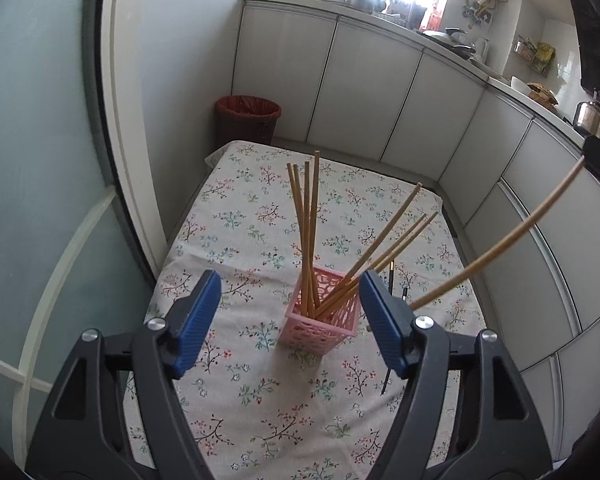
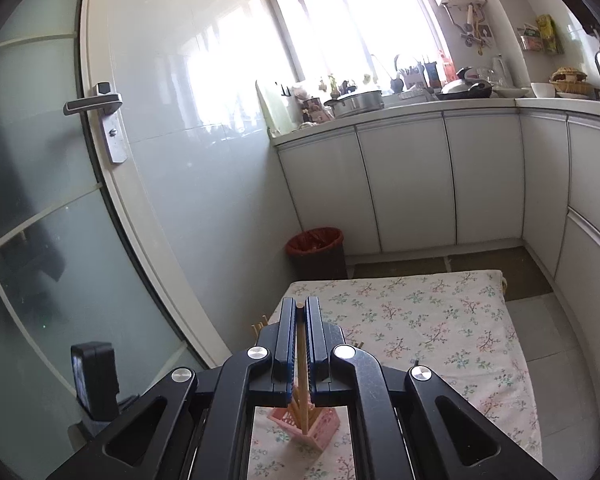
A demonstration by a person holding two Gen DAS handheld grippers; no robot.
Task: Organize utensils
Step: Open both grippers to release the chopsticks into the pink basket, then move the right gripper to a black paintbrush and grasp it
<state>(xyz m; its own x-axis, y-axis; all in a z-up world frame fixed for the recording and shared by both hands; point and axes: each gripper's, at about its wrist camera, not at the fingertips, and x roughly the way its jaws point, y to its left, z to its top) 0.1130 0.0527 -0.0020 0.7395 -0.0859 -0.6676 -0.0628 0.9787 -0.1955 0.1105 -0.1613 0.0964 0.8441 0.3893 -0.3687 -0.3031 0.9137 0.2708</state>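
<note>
The right gripper (image 2: 300, 312) is clamped on a single wooden chopstick (image 2: 301, 376), its blue pads pressed against the stick from both sides. The chopstick runs down between the jaws toward the pink perforated holder (image 2: 324, 432) below; from the right wrist view I cannot tell whether its lower tip touches the holder. In the left wrist view this same held chopstick (image 1: 500, 242) slants in from the upper right, its lower end hidden behind the left gripper's finger.

The left gripper (image 1: 290, 320) is spread wide and holds nothing, its blue pads (image 1: 196, 322) standing either side of the holder (image 1: 320, 326) and above the table. The holder stands upright on the floral tablecloth (image 1: 236, 216). Inside it, four chopsticks (image 1: 306, 236) stand nearly upright and three more (image 1: 392, 236) lean to the right. A dark thin utensil (image 1: 390, 276) lies on the cloth just beyond the holder, partly hidden by the finger.

Beyond the table stand a lined waste bin (image 1: 247, 118), white cabinets (image 1: 364, 92) and a frosted glass door (image 2: 40, 184).
</note>
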